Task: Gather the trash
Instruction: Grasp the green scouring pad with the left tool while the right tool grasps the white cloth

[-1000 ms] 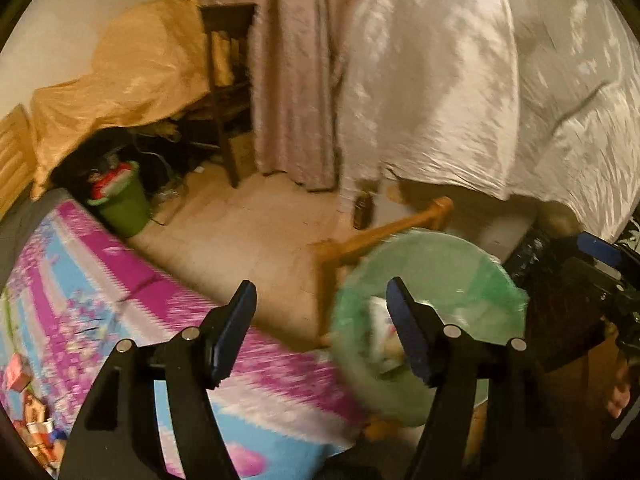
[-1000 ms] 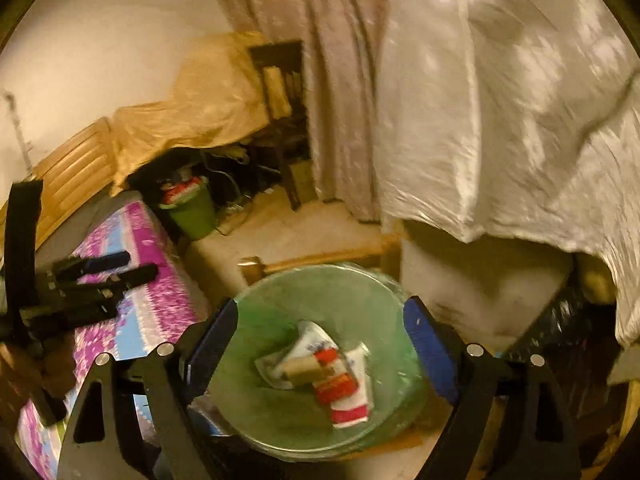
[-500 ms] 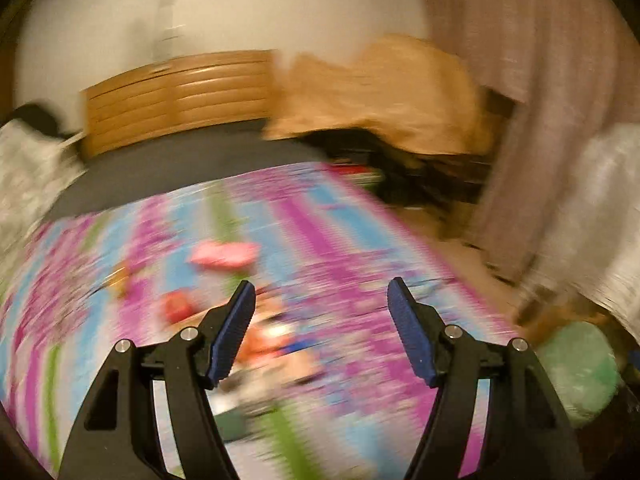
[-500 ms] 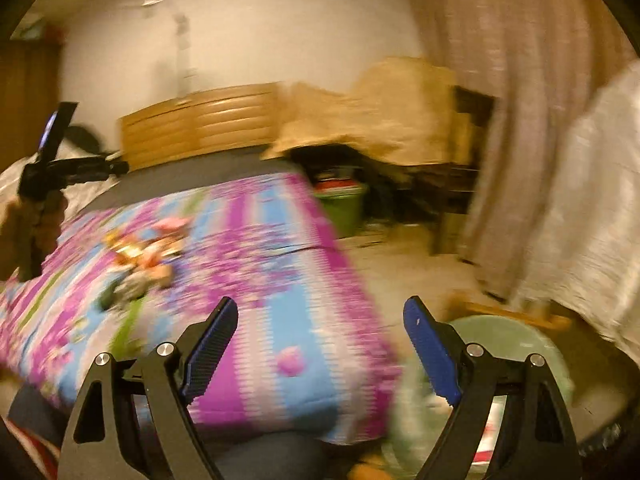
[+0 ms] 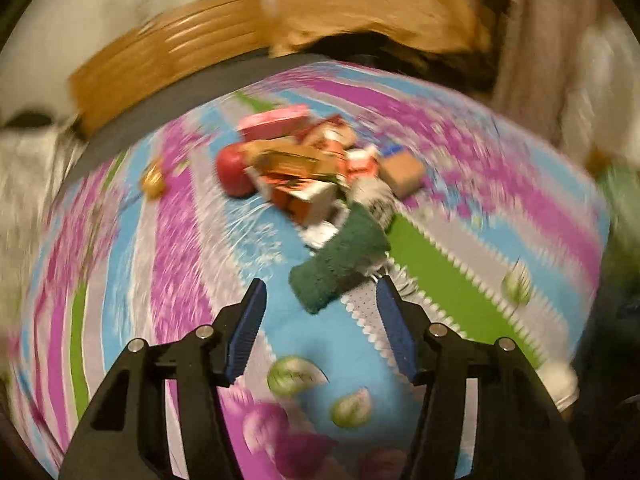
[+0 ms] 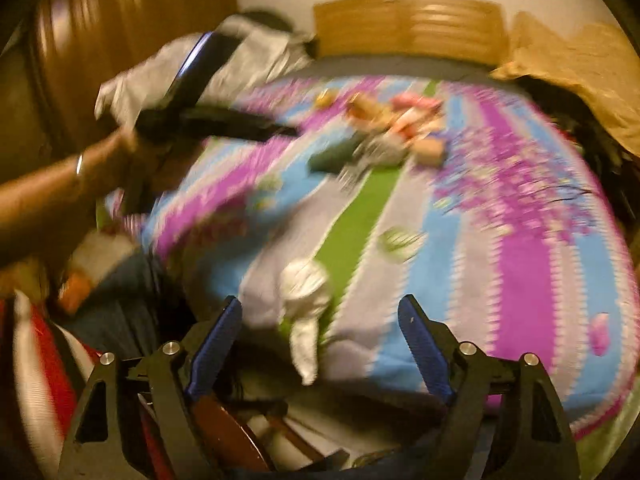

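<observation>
A blurred heap of trash (image 5: 308, 168) lies on the striped bedsheet (image 5: 192, 248): a pink box (image 5: 276, 120), a red round thing (image 5: 232, 168), cartons and a brown box (image 5: 404, 172). A dark green rolled cloth (image 5: 340, 264) lies just ahead of my left gripper (image 5: 322, 292), whose jaws are closing with nothing pressed between them. In the right wrist view the same heap (image 6: 384, 120) is far off. A crumpled white piece (image 6: 304, 284) lies near the bed's edge, just beyond my right gripper (image 6: 320, 306). Its jaws are closing too, empty.
A wooden headboard (image 5: 172, 52) and a tan cloth over furniture (image 6: 580, 68) stand behind the bed. A grey-white pillow (image 6: 240, 64) lies at the head. A person's forearm (image 6: 52, 196) carries the left gripper (image 6: 286, 133) over the bed. A green bin (image 5: 624, 196) shows at the right edge.
Both views have swung from the green bin on the floor to the bed and dropped toward it. The trash heap is now close to the left gripper. Both pairs of jaws stand narrower.
</observation>
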### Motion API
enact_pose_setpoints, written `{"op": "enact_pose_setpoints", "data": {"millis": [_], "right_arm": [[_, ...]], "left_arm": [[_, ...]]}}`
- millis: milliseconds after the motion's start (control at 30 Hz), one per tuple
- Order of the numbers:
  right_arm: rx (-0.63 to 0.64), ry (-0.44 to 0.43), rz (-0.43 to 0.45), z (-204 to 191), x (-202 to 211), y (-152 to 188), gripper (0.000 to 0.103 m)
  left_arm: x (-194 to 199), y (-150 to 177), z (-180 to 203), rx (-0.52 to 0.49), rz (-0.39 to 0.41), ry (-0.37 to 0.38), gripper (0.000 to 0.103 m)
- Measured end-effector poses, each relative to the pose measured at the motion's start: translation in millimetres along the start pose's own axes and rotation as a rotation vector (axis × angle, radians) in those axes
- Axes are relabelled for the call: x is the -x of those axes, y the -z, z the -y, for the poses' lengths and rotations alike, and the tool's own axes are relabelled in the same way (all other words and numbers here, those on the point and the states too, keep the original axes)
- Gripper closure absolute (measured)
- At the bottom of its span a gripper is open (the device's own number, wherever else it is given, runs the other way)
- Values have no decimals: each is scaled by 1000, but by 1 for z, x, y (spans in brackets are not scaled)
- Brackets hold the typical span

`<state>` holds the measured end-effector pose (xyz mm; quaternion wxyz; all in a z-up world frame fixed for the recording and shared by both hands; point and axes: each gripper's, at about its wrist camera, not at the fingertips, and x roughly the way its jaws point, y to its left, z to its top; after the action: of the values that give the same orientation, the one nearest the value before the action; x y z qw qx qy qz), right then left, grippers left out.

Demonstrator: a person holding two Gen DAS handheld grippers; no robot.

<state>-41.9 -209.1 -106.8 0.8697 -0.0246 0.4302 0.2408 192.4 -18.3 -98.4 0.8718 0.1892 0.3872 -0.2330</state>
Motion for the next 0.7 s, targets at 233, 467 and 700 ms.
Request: {"op": "enact_pose_setpoints", "data": {"millis": [233, 467, 700], "right_arm": [[-1, 6, -75, -9, -49, -1, 49], [-18, 24, -131, 1, -74, -2, 71], [-37, -7, -86, 2, -54, -6, 74]], "left_arm": [[-48, -8, -10, -129, -24, 51, 48], [-75, 4, 0, -198, -82, 121, 86], [-37, 19, -21, -80, -23, 107, 94]]}}
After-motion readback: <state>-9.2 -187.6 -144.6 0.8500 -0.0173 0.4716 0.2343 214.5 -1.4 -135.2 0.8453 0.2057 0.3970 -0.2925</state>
